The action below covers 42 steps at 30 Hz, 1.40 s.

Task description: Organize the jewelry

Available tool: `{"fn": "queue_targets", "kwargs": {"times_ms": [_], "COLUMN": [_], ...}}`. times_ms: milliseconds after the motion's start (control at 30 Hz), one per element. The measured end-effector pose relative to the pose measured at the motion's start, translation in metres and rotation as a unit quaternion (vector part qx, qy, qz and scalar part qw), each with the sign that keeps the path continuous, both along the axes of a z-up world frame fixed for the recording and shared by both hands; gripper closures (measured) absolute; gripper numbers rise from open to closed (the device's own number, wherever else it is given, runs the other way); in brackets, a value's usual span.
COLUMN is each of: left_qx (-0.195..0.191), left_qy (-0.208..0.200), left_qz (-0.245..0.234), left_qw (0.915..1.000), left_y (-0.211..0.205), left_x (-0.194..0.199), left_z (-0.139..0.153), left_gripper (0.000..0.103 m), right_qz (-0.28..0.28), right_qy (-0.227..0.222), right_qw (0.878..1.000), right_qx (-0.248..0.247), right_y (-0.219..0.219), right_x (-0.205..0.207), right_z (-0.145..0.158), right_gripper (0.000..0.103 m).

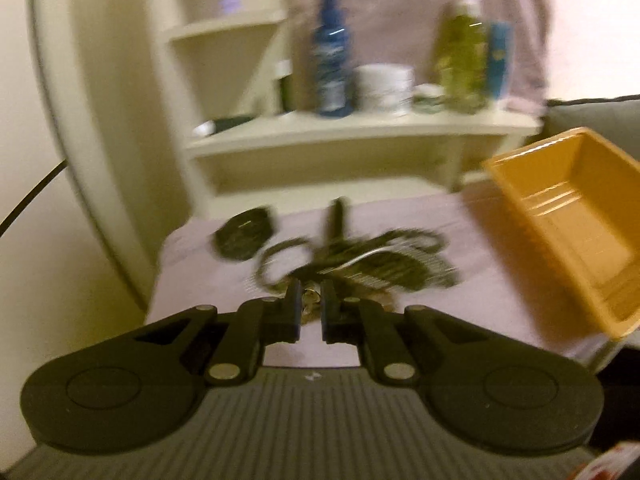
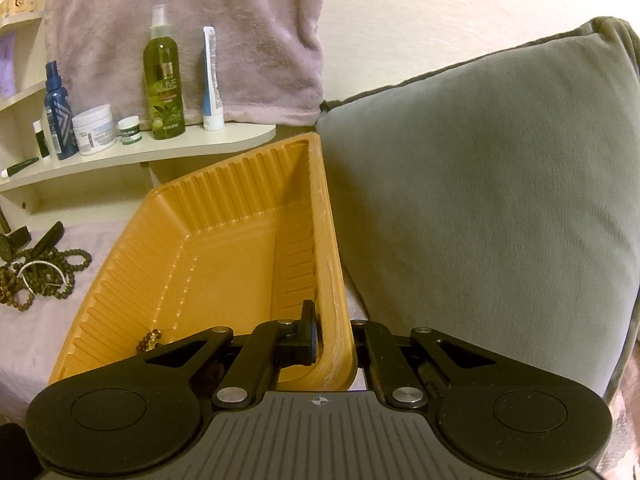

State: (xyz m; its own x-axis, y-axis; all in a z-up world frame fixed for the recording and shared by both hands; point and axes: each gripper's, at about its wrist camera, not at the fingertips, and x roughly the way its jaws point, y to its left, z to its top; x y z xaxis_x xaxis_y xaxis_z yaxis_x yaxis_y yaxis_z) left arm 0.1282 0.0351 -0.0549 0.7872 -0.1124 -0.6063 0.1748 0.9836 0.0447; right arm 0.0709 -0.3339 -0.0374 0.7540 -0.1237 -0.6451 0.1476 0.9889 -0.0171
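Observation:
A pile of dark bead necklaces with a silver bangle (image 1: 360,260) lies on the mauve cloth; it also shows in the right wrist view (image 2: 44,276). My left gripper (image 1: 310,304) is shut on a small brownish bead piece (image 1: 310,306) at the near edge of the pile. An orange ribbed tray (image 1: 568,224) is tilted at the right. My right gripper (image 2: 332,332) is shut on the tray's near right rim (image 2: 332,280), one finger inside, the other hidden outside. A beaded piece (image 2: 150,340) lies in the tray.
A cream shelf (image 2: 160,152) behind holds a blue bottle (image 2: 58,112), a white jar (image 2: 94,128), a green olive bottle (image 2: 164,84) and a tube (image 2: 212,80). A grey cushion (image 2: 480,200) stands right of the tray. A round dark disc (image 1: 242,236) lies by the pile.

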Motion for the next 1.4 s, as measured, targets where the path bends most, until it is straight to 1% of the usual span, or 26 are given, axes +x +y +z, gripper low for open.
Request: {"fn": "queue_targets", "kwargs": {"times_ms": [67,133,200,300,433,633,867,900,933,967,1100,1233,1400], "left_qx": [-0.008,-0.026,-0.045,-0.063,-0.068,-0.068,-0.067,-0.066,-0.066,-0.064,-0.058,-0.05,-0.046], "left_qy": [-0.005,-0.006,-0.004,0.001,0.005,0.021,0.043,0.044,0.042,0.038,0.022,0.006,-0.008], "left_qz": [-0.028,-0.059,-0.09,-0.135,-0.184,-0.226,-0.237,-0.238,-0.237,-0.236,-0.234,-0.209,-0.149], "left_qw": [0.9996,0.9979,0.9949,0.9888,0.9806,0.9715,0.9681,0.9681,0.9684,0.9688,0.9703,0.9765,0.9877], "left_y": [-0.018,-0.038,-0.06,-0.092,-0.134,-0.167,-0.175,-0.176,-0.175,-0.175,-0.169,-0.152,-0.115], "left_x": [-0.003,-0.004,-0.005,-0.008,-0.015,-0.024,-0.025,-0.024,-0.025,-0.026,-0.03,-0.035,-0.035], "left_z": [0.008,0.014,0.017,0.017,0.014,0.005,-0.007,-0.009,-0.009,-0.008,-0.004,0.001,0.007], "left_gripper": [0.095,0.095,0.095,0.095,0.095,0.095,0.095,0.092,0.086,0.075,0.075,0.075,0.075], "right_qz": [0.0,0.0,0.0,0.0,0.001,-0.001,-0.001,-0.001,-0.001,-0.001,-0.001,-0.002,-0.001], "right_qy": [0.0,0.0,0.0,-0.001,-0.003,-0.005,-0.005,-0.005,-0.005,-0.005,-0.005,-0.004,-0.005], "right_qw": [1.0,1.0,1.0,1.0,1.0,1.0,1.0,1.0,1.0,1.0,1.0,1.0,1.0], "right_qx": [0.0,0.0,0.0,0.0,0.001,0.004,0.007,0.007,0.007,0.007,0.007,0.007,0.007], "right_y": [0.0,0.0,0.0,0.001,0.001,0.001,0.001,0.001,0.001,0.001,0.001,0.001,0.0], "right_x": [0.0,0.0,0.0,0.0,0.0,-0.002,-0.003,-0.003,-0.003,-0.003,-0.003,-0.003,-0.003], "right_z": [0.0,0.0,0.0,0.0,0.001,0.001,0.001,0.001,0.001,0.001,0.002,0.001,0.001], "right_gripper": [0.099,0.099,0.099,0.099,0.099,0.099,0.099,0.099,0.099,0.099,0.099,0.099,0.099]}}
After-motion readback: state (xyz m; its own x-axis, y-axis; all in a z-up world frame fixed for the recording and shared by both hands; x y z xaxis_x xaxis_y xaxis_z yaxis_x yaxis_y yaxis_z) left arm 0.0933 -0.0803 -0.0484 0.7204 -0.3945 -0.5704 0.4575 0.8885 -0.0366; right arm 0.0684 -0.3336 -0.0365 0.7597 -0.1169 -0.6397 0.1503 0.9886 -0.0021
